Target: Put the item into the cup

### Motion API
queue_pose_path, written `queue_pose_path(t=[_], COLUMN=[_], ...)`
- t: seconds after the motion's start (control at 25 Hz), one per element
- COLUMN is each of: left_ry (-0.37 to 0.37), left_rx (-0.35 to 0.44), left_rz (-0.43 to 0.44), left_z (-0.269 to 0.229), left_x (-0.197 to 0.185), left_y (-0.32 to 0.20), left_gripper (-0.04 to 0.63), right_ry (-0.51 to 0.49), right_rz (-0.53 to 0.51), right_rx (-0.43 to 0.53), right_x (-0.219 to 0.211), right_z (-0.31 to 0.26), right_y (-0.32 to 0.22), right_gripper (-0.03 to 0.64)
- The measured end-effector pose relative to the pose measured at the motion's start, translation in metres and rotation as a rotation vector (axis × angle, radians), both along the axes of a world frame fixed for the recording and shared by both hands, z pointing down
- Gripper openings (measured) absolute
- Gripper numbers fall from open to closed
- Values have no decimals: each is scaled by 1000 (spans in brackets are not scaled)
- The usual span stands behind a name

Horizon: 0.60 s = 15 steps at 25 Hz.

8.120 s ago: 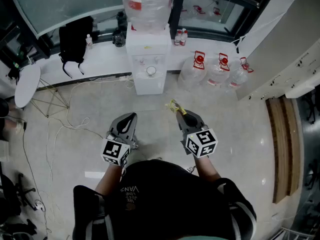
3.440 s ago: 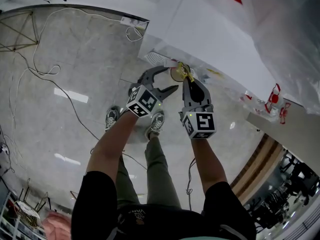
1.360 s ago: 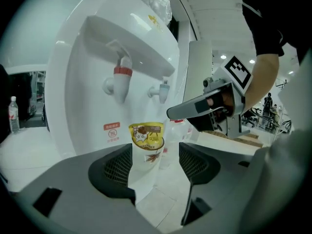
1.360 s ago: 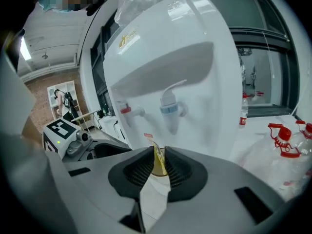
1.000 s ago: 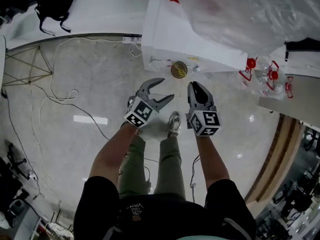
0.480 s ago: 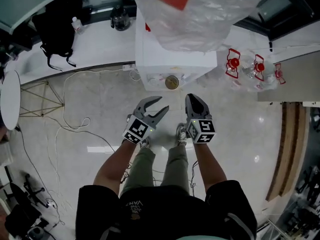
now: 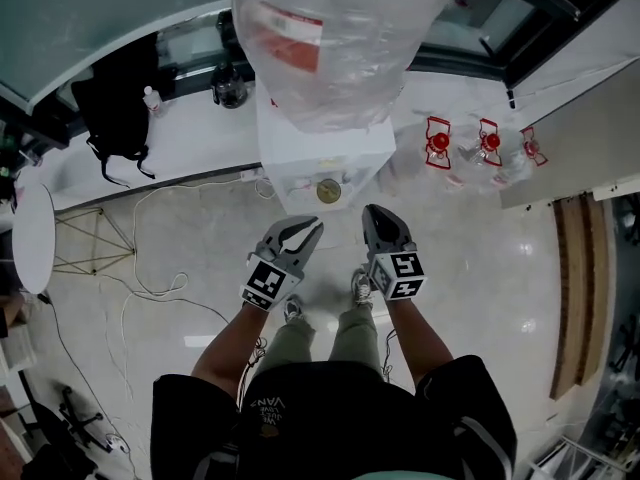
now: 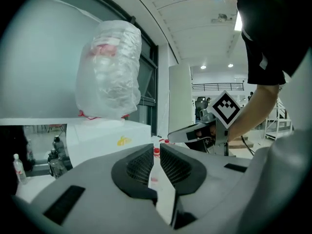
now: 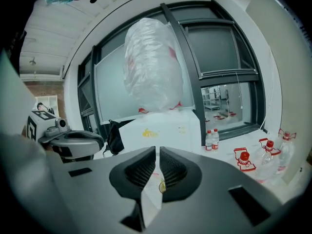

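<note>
A small round cup (image 7: 328, 190) with yellow-brown contents sits on the tray at the front of the white water dispenser (image 7: 318, 148). Both grippers hover in front of it, apart from it, over the floor. My left gripper (image 7: 312, 226) has just been closing; its pads (image 8: 144, 165) stand almost together with nothing between them. My right gripper (image 7: 374, 211) is shut and empty, and through the slit between its pads (image 9: 171, 169) a small yellowish round spot (image 9: 161, 185) shows. Whether the item lies in the cup I cannot tell.
A big bottle wrapped in clear plastic (image 7: 335, 38) tops the dispenser. Red-capped water jugs (image 7: 482, 148) stand to its right, a black backpack (image 7: 115, 103) to its left. Cables (image 7: 150, 278) trail over the floor beside a white round table (image 7: 30, 238). The person's feet (image 7: 362, 286) are below the grippers.
The left gripper's jaws went from wide open to nearly together. Both grippers rose and drew a little back from the cup, which stayed on the tray.
</note>
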<state>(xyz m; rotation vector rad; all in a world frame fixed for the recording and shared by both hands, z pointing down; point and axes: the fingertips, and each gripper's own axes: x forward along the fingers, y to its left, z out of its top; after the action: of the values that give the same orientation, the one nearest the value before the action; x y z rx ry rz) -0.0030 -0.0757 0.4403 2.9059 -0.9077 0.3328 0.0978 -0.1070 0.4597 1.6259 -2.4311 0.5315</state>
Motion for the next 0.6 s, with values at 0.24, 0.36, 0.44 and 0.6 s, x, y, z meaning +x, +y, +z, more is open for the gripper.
queue_pose_path(t=[0.24,0.36,0.44,0.6], left_ry=[49,60,69,69], left_rx=[68,87,96,120], left_rz=[-13,-26,-40,-67], left_z=[-60,-80,-93,-116], left_x=[5,6,5,0], left_y=[8,14,17,29], left_gripper=[35,31,31,26], right_ry=[-15,-33,-42,-61], right_rz=[-21,-32,-41,-70], right_rx=[47,76,94,126], right_x=[5,6,7,5], right_z=[-48,-71,-87,-116], right_y=[14,21,25,37], right_gripper=[49,49,49,49])
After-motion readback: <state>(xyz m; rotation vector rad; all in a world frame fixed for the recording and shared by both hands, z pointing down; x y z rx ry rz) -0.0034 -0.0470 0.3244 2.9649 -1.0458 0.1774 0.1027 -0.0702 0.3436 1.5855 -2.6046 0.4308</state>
